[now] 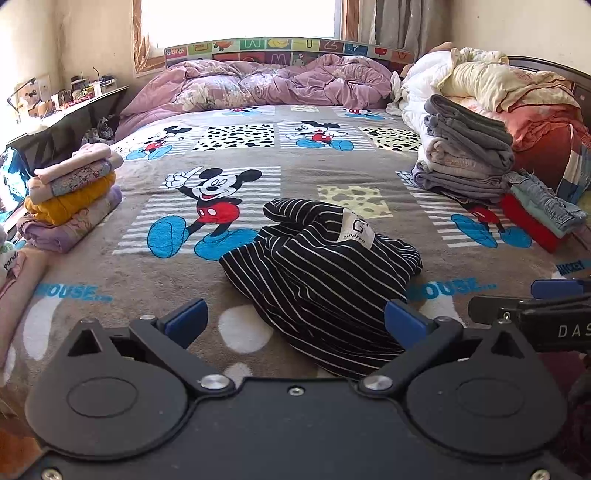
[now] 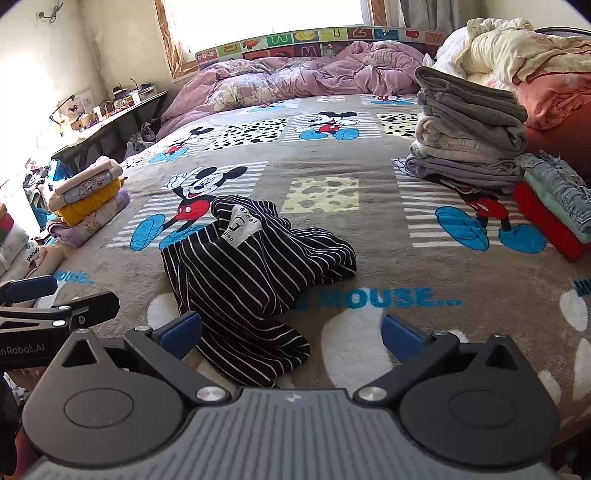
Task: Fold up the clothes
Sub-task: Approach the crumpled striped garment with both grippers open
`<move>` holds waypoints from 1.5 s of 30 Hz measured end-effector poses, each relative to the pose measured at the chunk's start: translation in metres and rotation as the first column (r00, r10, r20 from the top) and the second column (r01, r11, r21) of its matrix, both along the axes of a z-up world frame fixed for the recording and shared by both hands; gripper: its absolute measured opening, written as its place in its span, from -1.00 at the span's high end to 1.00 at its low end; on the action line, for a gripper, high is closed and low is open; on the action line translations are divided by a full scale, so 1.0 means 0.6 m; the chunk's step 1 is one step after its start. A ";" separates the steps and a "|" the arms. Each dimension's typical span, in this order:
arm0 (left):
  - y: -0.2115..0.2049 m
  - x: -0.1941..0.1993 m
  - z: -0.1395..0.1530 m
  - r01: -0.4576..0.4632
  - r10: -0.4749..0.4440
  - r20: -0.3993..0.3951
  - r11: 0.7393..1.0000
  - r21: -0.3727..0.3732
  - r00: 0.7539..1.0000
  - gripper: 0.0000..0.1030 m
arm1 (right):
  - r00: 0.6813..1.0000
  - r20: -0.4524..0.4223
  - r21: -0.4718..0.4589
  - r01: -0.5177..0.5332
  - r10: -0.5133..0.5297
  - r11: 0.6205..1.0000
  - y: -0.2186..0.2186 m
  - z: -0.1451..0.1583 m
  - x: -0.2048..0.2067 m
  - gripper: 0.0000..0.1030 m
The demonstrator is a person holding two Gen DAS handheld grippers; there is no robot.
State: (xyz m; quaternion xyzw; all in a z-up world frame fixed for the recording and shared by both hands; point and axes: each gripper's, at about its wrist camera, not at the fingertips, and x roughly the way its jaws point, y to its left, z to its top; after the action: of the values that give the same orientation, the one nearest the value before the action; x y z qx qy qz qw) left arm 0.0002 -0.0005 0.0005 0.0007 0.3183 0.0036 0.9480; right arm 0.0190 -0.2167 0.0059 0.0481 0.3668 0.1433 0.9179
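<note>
Black striped garment [image 1: 317, 273] crumpled; right view alone shows "MOUSE" lettering [image 2: 384, 297] whole.

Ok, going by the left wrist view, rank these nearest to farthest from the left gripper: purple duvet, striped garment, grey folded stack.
1. striped garment, crumpled just ahead of the open left gripper, centre.
2. grey folded stack, farther back on the right.
3. purple duvet, bunched at the headboard, far end.

Both wrist cameras are looking low across the bed [image 1: 295, 166] toward the window [image 1: 236, 18], sharing the nearby striped garment [image 2: 255, 266].
</note>
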 end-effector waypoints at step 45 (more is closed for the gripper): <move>-0.007 0.001 -0.004 -0.014 0.010 -0.089 0.999 -0.042 0.996 -1.00 | 0.999 -0.028 -0.023 -0.017 0.016 1.000 0.006 -0.019 -0.011 -1.00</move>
State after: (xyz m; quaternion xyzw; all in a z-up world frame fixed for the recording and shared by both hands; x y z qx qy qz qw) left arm 0.0007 -0.0049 -0.0021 -0.0212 0.3600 0.0027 0.9327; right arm 0.0126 -0.2131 -0.0053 0.0364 0.3817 0.1461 0.9119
